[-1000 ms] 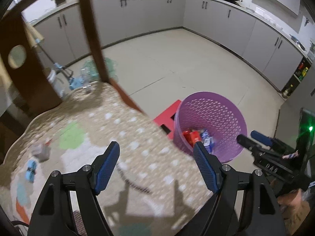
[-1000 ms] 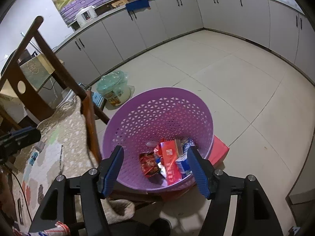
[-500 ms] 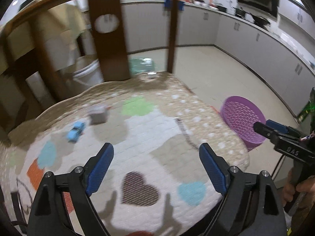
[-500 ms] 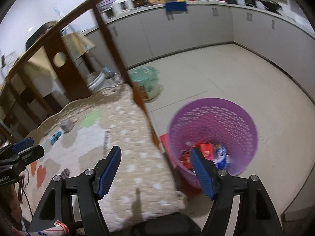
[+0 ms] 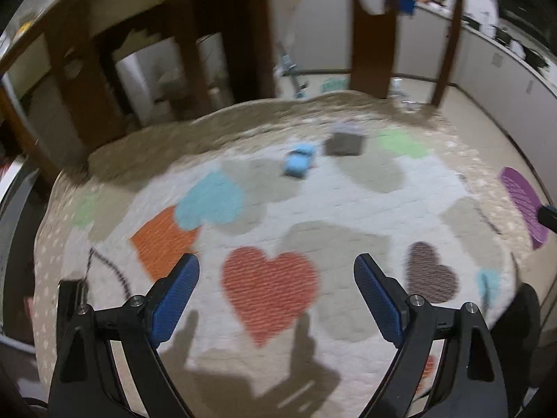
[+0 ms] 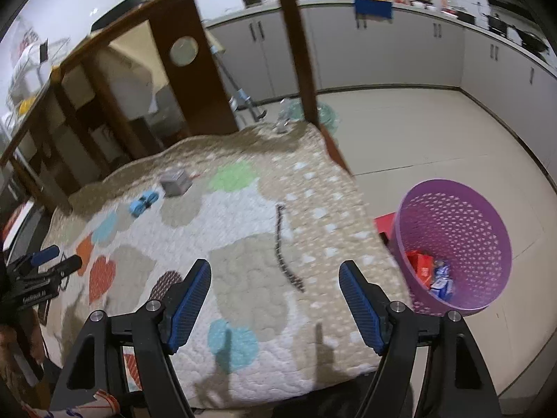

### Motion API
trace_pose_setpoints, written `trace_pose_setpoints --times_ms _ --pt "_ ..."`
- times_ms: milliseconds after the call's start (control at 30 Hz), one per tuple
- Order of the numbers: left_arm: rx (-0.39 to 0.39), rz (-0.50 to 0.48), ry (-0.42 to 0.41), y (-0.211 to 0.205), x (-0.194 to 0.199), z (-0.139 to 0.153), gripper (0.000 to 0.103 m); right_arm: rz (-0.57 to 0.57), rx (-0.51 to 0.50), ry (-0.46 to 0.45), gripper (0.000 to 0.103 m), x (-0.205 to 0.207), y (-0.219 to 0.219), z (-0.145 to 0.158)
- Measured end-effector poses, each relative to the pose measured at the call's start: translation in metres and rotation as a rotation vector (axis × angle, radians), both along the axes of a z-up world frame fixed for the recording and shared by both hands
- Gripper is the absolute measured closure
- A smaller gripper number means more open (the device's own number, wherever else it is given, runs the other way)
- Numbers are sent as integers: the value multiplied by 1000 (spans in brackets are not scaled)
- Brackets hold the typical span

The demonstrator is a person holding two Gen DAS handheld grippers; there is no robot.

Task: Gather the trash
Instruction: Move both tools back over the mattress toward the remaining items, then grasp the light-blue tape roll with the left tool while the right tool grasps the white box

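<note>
Left wrist view: my left hand-held gripper [image 5: 276, 299] hangs over the quilted bed cover [image 5: 348, 202], jaws wide after just opening further, nothing between them. Ahead of it lie a small blue wrapper [image 5: 298, 163] and, just beside that, a grey carton [image 5: 345, 142], both near the far side of the bed.

Right wrist view: my right hand-held gripper [image 6: 275, 301] also stands wide and empty, its jaws having just been opening, above the cover's near edge. The purple basket [image 6: 487, 209] sits on the floor beside the bed, with red and blue packets [image 6: 430, 271] inside.
</note>
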State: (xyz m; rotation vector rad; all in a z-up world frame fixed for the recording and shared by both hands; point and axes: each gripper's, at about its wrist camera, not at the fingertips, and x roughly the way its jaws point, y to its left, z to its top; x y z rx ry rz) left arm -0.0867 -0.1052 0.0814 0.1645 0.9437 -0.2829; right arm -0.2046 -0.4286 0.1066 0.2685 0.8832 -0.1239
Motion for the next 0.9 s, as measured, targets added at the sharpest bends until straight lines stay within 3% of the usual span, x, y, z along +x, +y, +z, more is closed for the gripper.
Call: trace_pose_setpoints --times_ms 133,267,500,633,833,900 --pt "-20 29 24 16 23 -6 14 24 17 21 23 7 12 -10" --pt "-18 4 8 5 44 -5 14 47 23 42 23 13 20 -18" --pt "104 -97 -26 -50 89 -26 14 42 54 78 23 17 17 -35" --pt "155 -105 -20 -68 123 -43 14 42 66 111 23 23 12 -51" --pt "94 -123 80 -79 166 -67 14 29 93 142 23 36 7 -72" --pt "61 -139 127 -82 171 -75 26 34 98 135 23 43 9 -73"
